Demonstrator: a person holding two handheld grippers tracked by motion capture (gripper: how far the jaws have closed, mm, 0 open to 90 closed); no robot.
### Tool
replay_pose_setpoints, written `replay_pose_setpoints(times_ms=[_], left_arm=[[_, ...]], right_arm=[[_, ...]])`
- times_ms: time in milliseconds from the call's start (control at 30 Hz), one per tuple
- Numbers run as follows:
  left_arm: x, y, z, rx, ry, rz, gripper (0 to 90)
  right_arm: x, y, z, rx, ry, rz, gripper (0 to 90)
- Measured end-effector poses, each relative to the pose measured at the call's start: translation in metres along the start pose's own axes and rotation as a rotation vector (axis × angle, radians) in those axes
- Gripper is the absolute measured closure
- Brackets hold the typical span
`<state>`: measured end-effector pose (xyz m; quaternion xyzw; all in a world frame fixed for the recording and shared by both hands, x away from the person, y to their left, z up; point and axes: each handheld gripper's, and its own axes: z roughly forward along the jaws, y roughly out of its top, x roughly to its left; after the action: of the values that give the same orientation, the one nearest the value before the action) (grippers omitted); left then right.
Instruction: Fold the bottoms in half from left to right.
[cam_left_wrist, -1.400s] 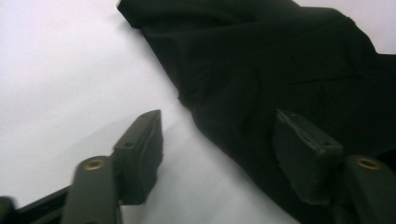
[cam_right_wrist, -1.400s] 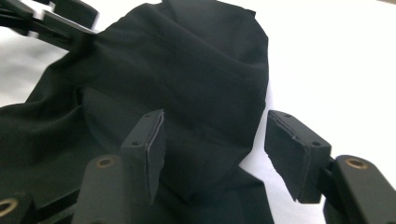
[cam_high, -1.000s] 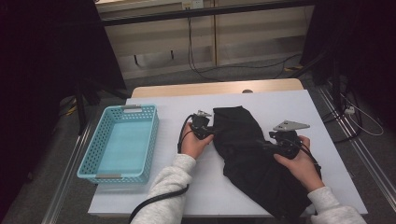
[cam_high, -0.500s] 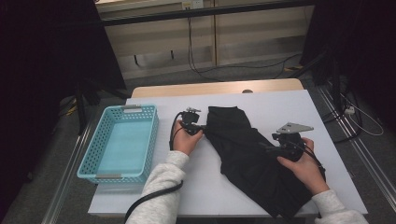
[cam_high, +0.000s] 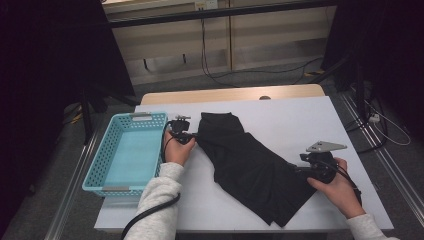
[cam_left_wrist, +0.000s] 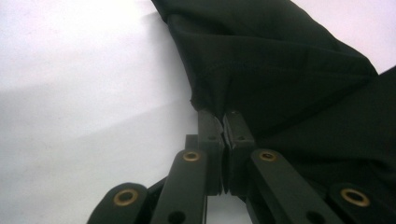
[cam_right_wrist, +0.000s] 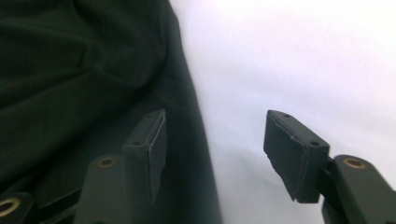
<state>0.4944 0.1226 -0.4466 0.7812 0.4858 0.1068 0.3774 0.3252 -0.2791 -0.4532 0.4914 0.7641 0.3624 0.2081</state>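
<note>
We cannot make out what kind of garment the black cloth (cam_high: 250, 167) is, its folds lost in shadow and its near end hidden under the right gripper (cam_high: 300, 170). It lies mid-table (cam_high: 280, 115), long axis running from far left, beside the blue basket (cam_high: 107, 165), to near right. The left gripper (cam_high: 192, 138) has pinched its far-left edge tight; the right gripper's jaws, just closing, stand apart astride the cloth's edge, gripping nothing.

So the basket (cam_high: 127, 152) sits on the left end of the worktop (cam_high: 290, 117), and the garment (cam_high: 250, 167) lies spread to its right, running slantwise from the middle back toward the front right. The left gripper (cam_high: 186, 137) is between basket and garment, at the garment's near-left edge. The right gripper (cam_high: 305, 170) sits at the garment's right edge, one of its jaws over the cloth.
</note>
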Motion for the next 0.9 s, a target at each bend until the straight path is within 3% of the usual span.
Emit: replay_pose_setpoints(times_ms=[167,200,233,267,333,367,467,567,600,700,733,767,900], left_arm=[[-0.002,-0.002,-0.001,-0.005,-0.001,0.005,87.7],[-0.002,-0.002,-0.001,-0.008,0.0,0.004,87.7],[-0.001,-0.003,-0.001,-0.008,-0.003,0.002,87.7],[-0.001,-0.003,-0.001,-0.008,-0.006,-0.002,87.7],[-0.001,-0.004,-0.001,-0.009,-0.007,-0.002,87.7],[-0.001,-0.004,-0.001,-0.007,-0.006,0.003,87.6],[-0.002,-0.003,-0.002,-0.007,-0.007,0.002,87.6],[-0.004,-0.004,-0.003,0.008,-0.024,0.006,87.7],[-0.005,-0.004,-0.003,0.008,-0.035,0.001,87.7],[-0.011,-0.006,-0.004,0.015,-0.044,0.021,87.7],[-0.012,-0.007,-0.004,0.011,-0.04,0.027,87.6],[-0.012,-0.008,-0.004,0.01,-0.039,0.026,87.6],[-0.01,-0.01,-0.003,0.004,-0.041,0.02,87.2]], right_arm=[[0.0,-0.012,0.002,0.072,0.01,0.015,52.6],[0.0,-0.014,0.001,0.058,0.005,0.015,55.1],[0.0,-0.015,0.0,0.056,0.002,0.013,60.2],[0.001,-0.015,-0.001,0.058,0.012,0.007,71.7],[0.002,-0.016,-0.002,0.067,0.067,0.02,86.3],[0.002,-0.016,-0.002,0.073,0.083,0.017,89.6],[-0.001,-0.014,-0.003,0.082,0.077,0.006,90.0],[-0.013,-0.014,-0.008,0.088,0.054,0.007,90.0],[-0.021,-0.015,-0.01,0.088,0.013,0.006,90.0],[-0.039,-0.016,-0.01,0.067,-0.02,0.021,88.4],[-0.041,-0.017,-0.009,0.061,-0.028,0.019,84.4],[-0.041,-0.017,-0.009,0.06,-0.05,0.025,74.3],[-0.025,-0.012,-0.01,0.048,-0.036,0.005,62.2]])
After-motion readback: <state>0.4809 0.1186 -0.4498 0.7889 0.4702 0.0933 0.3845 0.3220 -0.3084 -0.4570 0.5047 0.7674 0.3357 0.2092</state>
